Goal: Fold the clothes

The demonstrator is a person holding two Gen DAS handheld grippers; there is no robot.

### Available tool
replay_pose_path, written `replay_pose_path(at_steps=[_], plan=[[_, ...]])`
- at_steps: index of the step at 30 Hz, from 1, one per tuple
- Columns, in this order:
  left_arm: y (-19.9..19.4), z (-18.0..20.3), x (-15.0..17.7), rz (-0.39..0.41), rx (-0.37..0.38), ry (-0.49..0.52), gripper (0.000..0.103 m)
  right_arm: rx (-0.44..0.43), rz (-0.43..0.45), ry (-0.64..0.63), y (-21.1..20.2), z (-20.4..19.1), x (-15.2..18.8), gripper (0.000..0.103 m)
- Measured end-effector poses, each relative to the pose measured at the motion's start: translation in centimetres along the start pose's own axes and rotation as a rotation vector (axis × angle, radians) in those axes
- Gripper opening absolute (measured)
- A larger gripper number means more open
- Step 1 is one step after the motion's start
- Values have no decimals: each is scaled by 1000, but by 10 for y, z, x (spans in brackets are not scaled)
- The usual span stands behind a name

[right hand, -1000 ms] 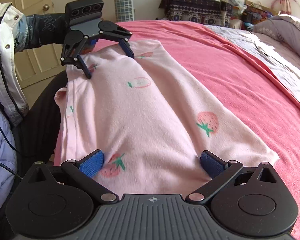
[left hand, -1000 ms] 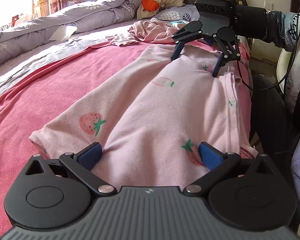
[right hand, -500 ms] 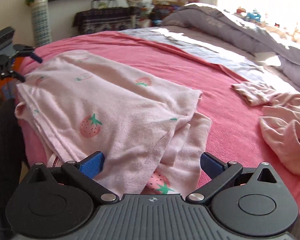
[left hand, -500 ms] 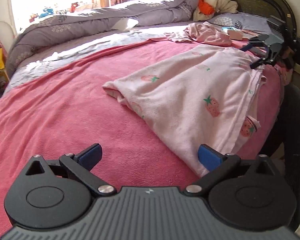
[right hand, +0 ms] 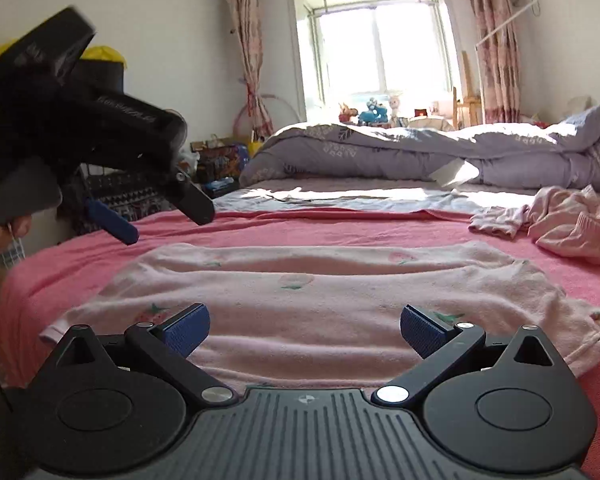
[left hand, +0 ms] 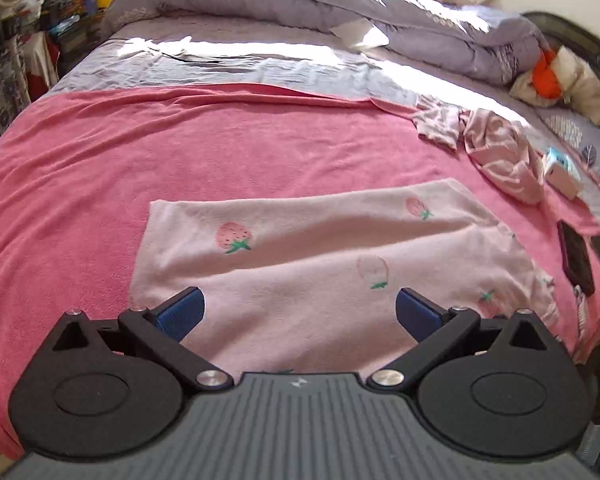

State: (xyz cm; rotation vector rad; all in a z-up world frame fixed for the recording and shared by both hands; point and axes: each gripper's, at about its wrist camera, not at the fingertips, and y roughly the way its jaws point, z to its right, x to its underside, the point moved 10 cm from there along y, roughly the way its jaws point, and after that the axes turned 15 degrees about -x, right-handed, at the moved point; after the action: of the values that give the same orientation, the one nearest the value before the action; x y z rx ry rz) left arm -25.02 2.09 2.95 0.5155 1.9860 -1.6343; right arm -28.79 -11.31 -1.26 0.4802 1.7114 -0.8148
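Garment (left hand: pixel 320 264), pale pink with strawberry print, lay folded and flat on the pink blanket (left hand: pixel 180 152) of the bed, near its front edge. My left hand-held gripper (left hand: pixel 300 314) hung over it with jaws wide apart and empty. My right hand-held gripper (right hand: pixel 305 330) was likewise spread wide, holding nothing, low over the same cloth. A second crumpled pink piece (left hand: pixel 500 152) lay well apart, toward the pillows.
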Motion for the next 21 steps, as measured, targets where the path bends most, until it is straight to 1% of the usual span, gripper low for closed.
replay_pose_path(at_steps=[2, 5, 6, 8, 9, 12, 15, 19, 21], plan=[[7, 23, -3, -4, -42, 70, 103, 22, -3, -9, 9, -4, 6, 103], [18, 40, -6, -28, -34, 63, 103, 55, -9, -23, 22, -11, 15, 103], [26, 43, -5, -53, -44, 59, 103, 66, -10, -28, 27, -13, 18, 103], [48, 46, 1, -133, -89, 55, 103, 83, -8, -29, 35, -17, 24, 103], [59, 46, 4, -158, -108, 52, 103, 87, -3, -27, 38, -18, 27, 103], [78, 46, 4, -172, -144, 34, 103, 105, 3, -49, 43, -21, 31, 103], [88, 43, -8, -194, -155, -2, 103, 95, 25, -36, 39, -22, 37, 103], [111, 38, -26, -203, -160, -61, 103, 81, 32, -52, 36, -26, 41, 103], [124, 32, -38, -191, -191, -85, 103, 63, 31, -52, 33, -27, 42, 103]])
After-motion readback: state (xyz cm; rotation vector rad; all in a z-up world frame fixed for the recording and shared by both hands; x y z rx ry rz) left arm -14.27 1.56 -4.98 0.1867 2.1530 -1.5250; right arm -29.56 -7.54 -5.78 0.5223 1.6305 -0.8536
